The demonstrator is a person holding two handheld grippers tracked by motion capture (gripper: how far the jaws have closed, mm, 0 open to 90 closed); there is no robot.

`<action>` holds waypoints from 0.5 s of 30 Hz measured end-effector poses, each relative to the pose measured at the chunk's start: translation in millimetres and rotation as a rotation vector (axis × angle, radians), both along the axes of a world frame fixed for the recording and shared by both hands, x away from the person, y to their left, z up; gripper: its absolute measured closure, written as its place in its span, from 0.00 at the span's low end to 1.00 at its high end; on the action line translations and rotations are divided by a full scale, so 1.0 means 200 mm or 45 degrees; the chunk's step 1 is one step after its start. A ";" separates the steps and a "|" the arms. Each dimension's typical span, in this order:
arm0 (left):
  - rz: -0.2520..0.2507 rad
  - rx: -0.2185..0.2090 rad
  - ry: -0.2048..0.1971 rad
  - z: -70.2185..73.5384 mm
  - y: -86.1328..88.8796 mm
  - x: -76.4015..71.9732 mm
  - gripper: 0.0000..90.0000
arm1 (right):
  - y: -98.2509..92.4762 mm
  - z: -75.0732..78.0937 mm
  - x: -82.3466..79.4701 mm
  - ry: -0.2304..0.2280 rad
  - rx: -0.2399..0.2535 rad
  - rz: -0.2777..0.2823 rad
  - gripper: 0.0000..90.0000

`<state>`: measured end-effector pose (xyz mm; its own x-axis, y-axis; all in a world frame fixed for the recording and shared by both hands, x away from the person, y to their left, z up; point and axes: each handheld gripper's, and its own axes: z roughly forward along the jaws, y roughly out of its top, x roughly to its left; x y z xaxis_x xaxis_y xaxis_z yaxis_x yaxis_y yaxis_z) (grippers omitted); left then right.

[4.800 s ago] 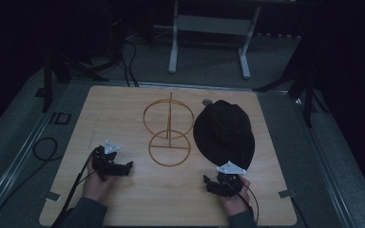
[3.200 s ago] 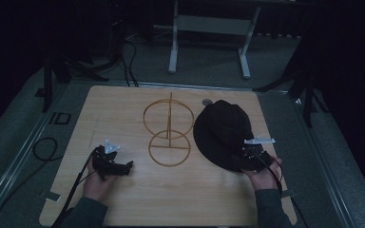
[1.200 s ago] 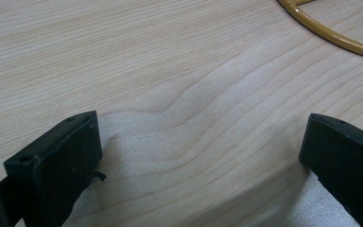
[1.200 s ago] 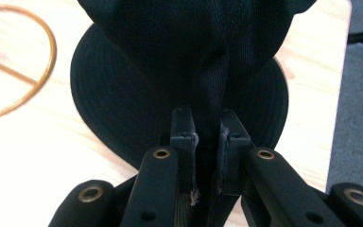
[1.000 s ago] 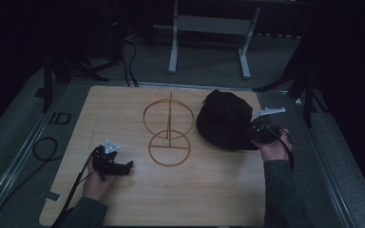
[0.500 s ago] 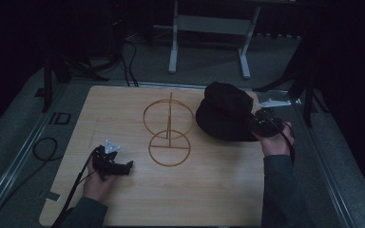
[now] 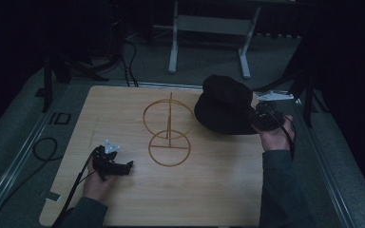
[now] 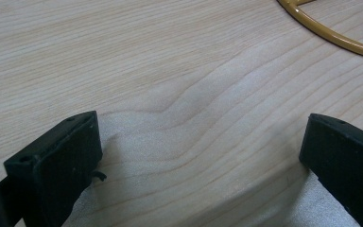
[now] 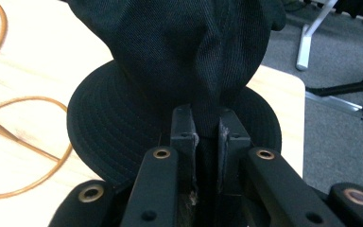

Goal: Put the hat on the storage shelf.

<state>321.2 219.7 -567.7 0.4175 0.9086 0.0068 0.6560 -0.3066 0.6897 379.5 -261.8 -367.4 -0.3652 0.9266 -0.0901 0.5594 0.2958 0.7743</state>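
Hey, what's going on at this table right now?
A person works two handheld grippers at a wooden table. The right gripper is pinched shut on the fabric of a black hat, which it holds beside a gold wire stand. The left gripper sits open on the tabletop, holding nothing.

Pretty dim room overall, most of the light falls on the light wooden table (image 7: 123, 109), and everything past it goes nearly black. The table sits on a grey carpeted floor (image 7: 9, 142) with a metal rail (image 7: 24, 156) running along its left side. Behind it there's a pale metal stand (image 7: 209, 28) with two legs and a crossbar. Some black cables (image 7: 130, 66) trail over the carpet near the back left, and another one loops by the rail (image 7: 43, 147).
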 end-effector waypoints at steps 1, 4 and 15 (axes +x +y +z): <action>0.000 0.000 0.000 0.00 0.00 0.00 0.00 | 0.00 0.01 0.00 -0.007 -0.001 0.000 0.89; -0.001 0.000 0.002 0.00 0.00 0.00 0.00 | 0.02 0.04 0.01 -0.017 -0.002 0.005 0.89; -0.002 0.001 0.004 0.00 0.00 0.00 0.00 | 0.05 0.09 0.03 -0.039 0.005 0.017 0.89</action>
<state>321.2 219.9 -567.4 0.4191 0.9079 0.0058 0.6578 -0.3081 0.6873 384.6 -250.8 -348.7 -0.3750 0.9219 -0.0978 0.5313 0.3002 0.7922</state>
